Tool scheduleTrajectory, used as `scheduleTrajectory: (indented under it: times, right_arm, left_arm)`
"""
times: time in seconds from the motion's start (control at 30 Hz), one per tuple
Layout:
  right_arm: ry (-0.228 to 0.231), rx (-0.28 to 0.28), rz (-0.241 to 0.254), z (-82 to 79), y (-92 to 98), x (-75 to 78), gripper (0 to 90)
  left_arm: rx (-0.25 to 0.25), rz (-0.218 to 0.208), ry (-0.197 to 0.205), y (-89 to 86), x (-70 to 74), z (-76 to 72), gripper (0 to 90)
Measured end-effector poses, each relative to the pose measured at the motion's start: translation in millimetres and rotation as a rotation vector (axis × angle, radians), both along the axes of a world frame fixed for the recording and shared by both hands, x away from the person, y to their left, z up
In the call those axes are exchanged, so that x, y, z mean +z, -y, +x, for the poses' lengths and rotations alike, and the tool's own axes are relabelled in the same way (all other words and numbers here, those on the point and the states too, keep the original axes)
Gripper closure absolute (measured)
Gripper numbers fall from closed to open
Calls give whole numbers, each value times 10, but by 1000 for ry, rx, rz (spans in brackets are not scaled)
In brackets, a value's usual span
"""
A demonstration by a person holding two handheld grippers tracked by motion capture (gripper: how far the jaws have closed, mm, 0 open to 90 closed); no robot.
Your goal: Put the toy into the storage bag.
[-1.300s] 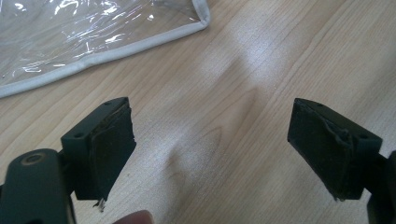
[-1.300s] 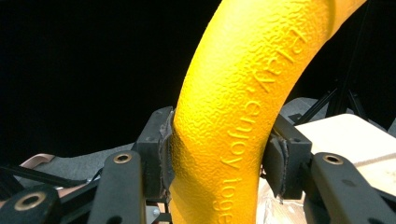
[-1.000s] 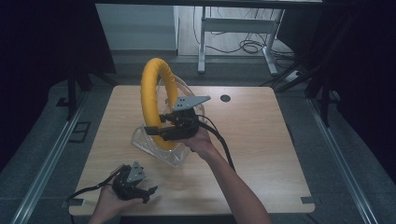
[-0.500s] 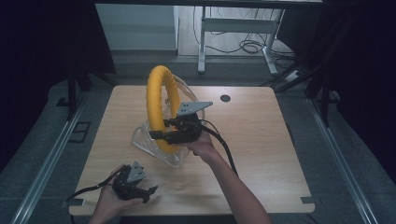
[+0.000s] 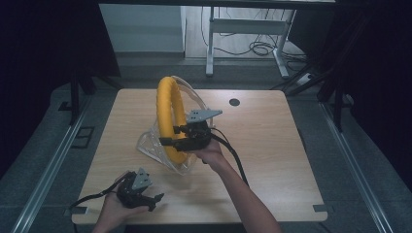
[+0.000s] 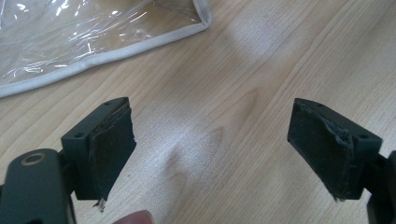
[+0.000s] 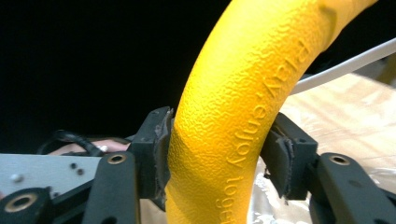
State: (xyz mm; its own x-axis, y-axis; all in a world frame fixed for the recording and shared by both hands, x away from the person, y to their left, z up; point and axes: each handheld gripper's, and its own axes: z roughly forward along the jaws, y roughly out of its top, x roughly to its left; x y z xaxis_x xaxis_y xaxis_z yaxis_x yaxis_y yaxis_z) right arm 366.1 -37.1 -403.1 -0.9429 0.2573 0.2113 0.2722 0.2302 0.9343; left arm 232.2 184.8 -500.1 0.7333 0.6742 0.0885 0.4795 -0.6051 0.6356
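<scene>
A yellow foam ring (image 5: 167,111) stands upright, its lower part inside a clear plastic bag (image 5: 150,145) on the wooden table (image 5: 272,145). My right gripper (image 5: 169,141) reaches in from the right and has the ring's lower arc between its jaws. In the right gripper view both pads still sit against the ring (image 7: 224,116), which bears raised lettering; the jaws of my right gripper (image 7: 217,154) have just been opening a little. Near the table's front left edge, my left gripper (image 5: 154,199) rests open. Bare wood lies between the wide-apart pads of my left gripper (image 6: 210,140), and the bag's corner (image 6: 70,37) lies ahead.
A small dark round hole (image 5: 234,102) sits in the table top at the far right. Cables trail from both grippers across the table. Dark floor and a metal desk frame (image 5: 243,29) lie beyond the far edge.
My right gripper has come down with the yellow ring, so the ring sits lower in the clear bag. The left gripper has stayed where it was.
</scene>
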Motion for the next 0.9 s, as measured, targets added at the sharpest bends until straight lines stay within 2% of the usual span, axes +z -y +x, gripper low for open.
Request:
scheduleTrajectory:
  times: [0.13, 0.33, 0.57, 0.77, 0.9]
  right_arm:
    - [59, -33, -30, -46, 4, 35, 428]
    - [77, -53, -39, -49, 24, 50, 369]
    - [98, -98, -23, -78, 78, 91, 285]
    - [115, -101, -10, -140, 193, 148, 279]
    - [144, -110, -5, -183, 306, 145, 313]
  left_arm:
    - [-2, 2, 0, 3, -1, 1, 146]
    - [-1, 2, 1, -2, 3, 1, 146]
    - [0, 1, 2, -6, 7, 0, 144]
    - [2, -1, 0, -2, 3, -4, 144]
    - [2, 0, 0, -1, 2, -4, 144]
